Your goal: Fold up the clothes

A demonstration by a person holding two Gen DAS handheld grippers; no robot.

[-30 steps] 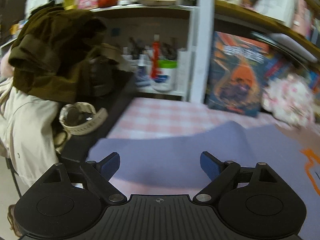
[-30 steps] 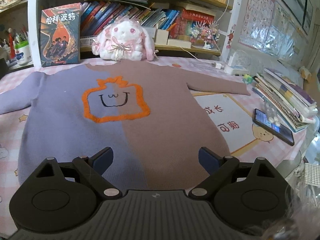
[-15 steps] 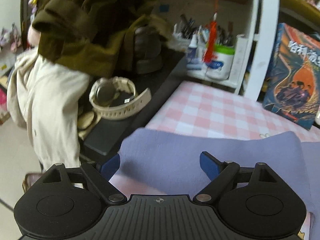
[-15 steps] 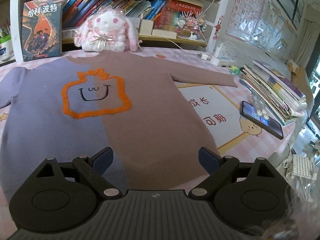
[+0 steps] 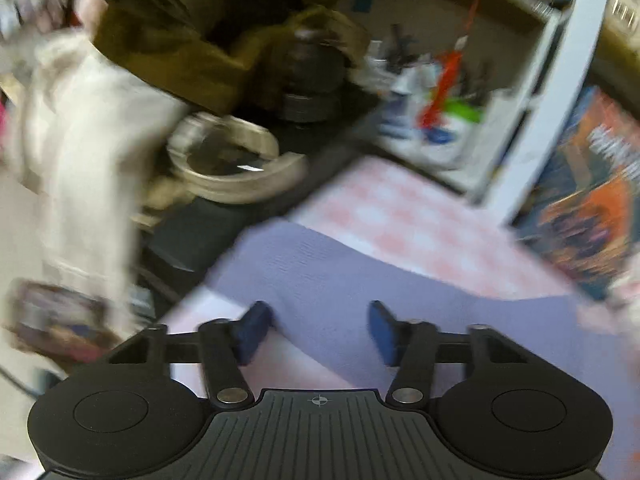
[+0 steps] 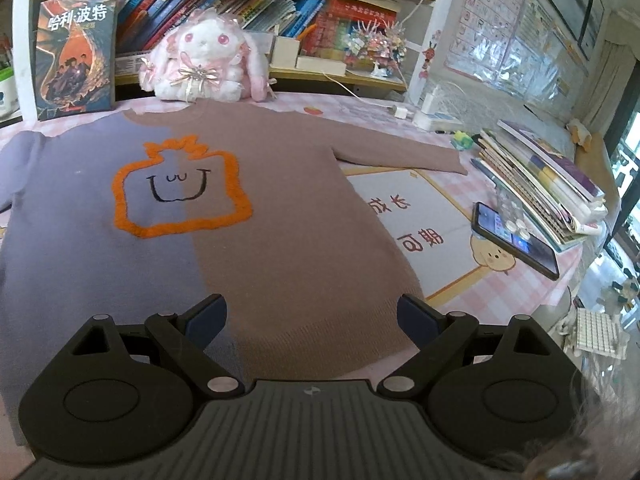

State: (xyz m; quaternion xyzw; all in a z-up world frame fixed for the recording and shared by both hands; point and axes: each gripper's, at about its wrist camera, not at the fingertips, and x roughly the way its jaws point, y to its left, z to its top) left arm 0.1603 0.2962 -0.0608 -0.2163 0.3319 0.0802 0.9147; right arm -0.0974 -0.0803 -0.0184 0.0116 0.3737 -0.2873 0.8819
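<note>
A sweater (image 6: 248, 240), half purple and half brown with an orange smiley outline, lies flat on the pink checked table, front up, sleeves spread. My right gripper (image 6: 312, 316) is open and empty, just above the brown hem near the front edge. In the blurred left wrist view the purple left sleeve (image 5: 320, 272) lies across the table's left end. My left gripper (image 5: 318, 328) is open, its blue pads straddling the sleeve's lower edge, not closed on it.
A plush rabbit (image 6: 204, 64) and a book (image 6: 76, 44) stand behind the collar. A phone (image 6: 516, 240) and a stack of books (image 6: 540, 180) lie right of the sweater. Left of the table are headphones (image 5: 232, 168) and hanging coats (image 5: 92, 128).
My left gripper has swung left and come down over the purple sleeve, and its jaws have narrowed a little. My right gripper has drifted slightly along the hem, still open.
</note>
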